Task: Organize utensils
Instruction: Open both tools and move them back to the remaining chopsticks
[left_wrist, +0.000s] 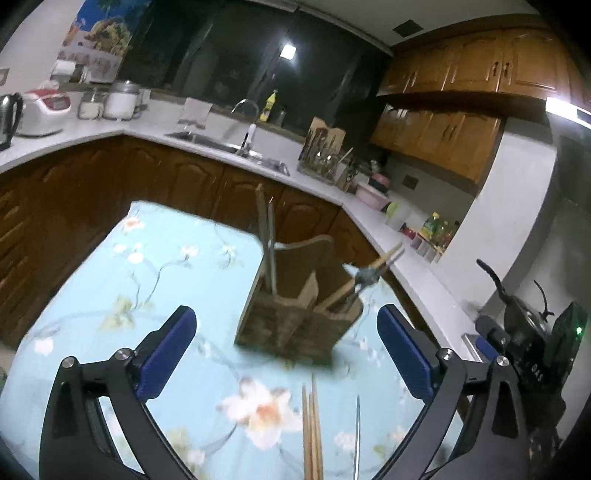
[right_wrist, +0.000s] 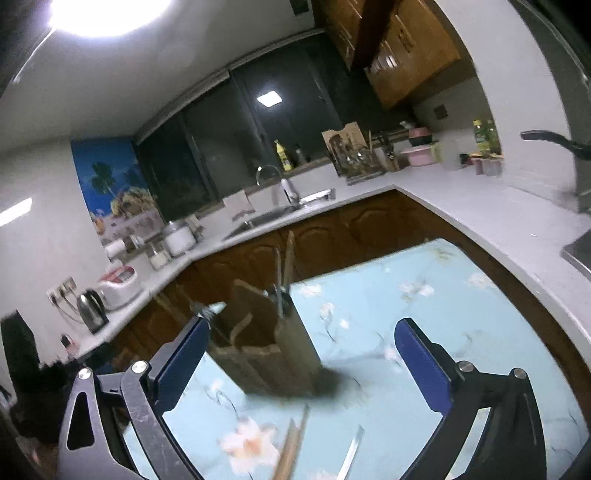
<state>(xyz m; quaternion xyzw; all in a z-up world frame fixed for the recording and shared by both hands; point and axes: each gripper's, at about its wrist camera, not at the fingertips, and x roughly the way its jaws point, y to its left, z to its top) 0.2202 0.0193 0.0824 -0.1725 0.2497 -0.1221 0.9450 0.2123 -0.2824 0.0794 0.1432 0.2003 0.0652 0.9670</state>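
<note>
A wooden utensil holder (left_wrist: 295, 317) stands on the blue floral tablecloth (left_wrist: 155, 280); it also shows in the right wrist view (right_wrist: 266, 354). Chopsticks and metal utensils stick out of its compartments. Loose wooden chopsticks (left_wrist: 312, 432) and a metal utensil (left_wrist: 357, 439) lie on the cloth in front of it, also seen as chopsticks (right_wrist: 291, 450) and a metal utensil (right_wrist: 351, 458) in the right wrist view. My left gripper (left_wrist: 288, 354) is open and empty, just short of the holder. My right gripper (right_wrist: 306, 365) is open and empty, its fingers either side of the holder's near face.
A white L-shaped counter (left_wrist: 207, 129) with a sink (left_wrist: 229, 146), a kettle (left_wrist: 7, 118), a rice cooker (left_wrist: 44, 110), jars, a utensil rack (left_wrist: 325, 155) and bowls runs behind the table. Brown cabinets stand below it. The other gripper's body (left_wrist: 532, 343) is at the right.
</note>
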